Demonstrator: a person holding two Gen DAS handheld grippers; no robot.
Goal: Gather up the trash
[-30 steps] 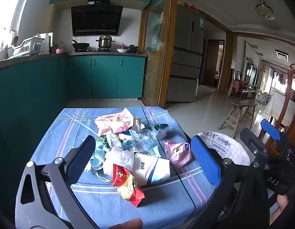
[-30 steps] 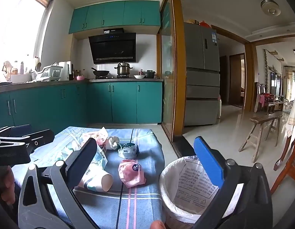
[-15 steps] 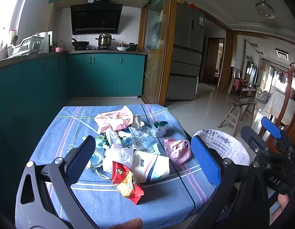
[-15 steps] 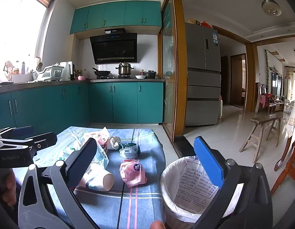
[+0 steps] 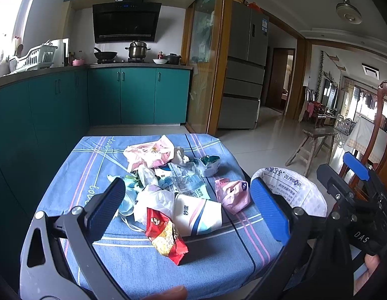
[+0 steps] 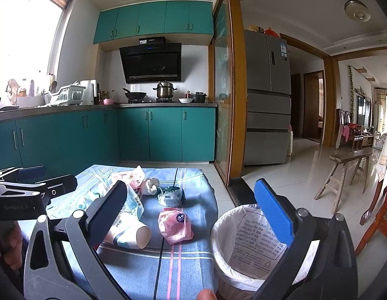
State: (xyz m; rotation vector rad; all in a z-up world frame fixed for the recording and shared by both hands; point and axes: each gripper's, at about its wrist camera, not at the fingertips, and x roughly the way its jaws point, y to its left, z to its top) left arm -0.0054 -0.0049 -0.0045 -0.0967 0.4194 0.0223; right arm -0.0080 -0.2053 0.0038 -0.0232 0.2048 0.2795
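A heap of trash lies on the blue striped tablecloth (image 5: 78, 175): a red snack packet (image 5: 166, 237) nearest me, a white paper cup (image 5: 197, 212) on its side, a pink crumpled bag (image 5: 232, 195), clear and white wrappers behind. My left gripper (image 5: 187, 212) hovers open above the near table edge, empty. The white-lined trash bin (image 5: 288, 190) stands right of the table. In the right wrist view my right gripper (image 6: 196, 215) is open and empty, with the cup (image 6: 129, 232), the pink bag (image 6: 174, 227) and the bin (image 6: 246, 245) ahead.
Teal kitchen cabinets (image 5: 133, 95) run along the left and back. A fridge (image 5: 246, 80) stands behind the glass door. A wooden stool (image 5: 316, 142) and a wooden chair (image 5: 383, 130) stand on the tiled floor to the right.
Both grippers have drawn back and risen slightly, so the table and trash look a little farther and lower. Nothing was gripped or moved.
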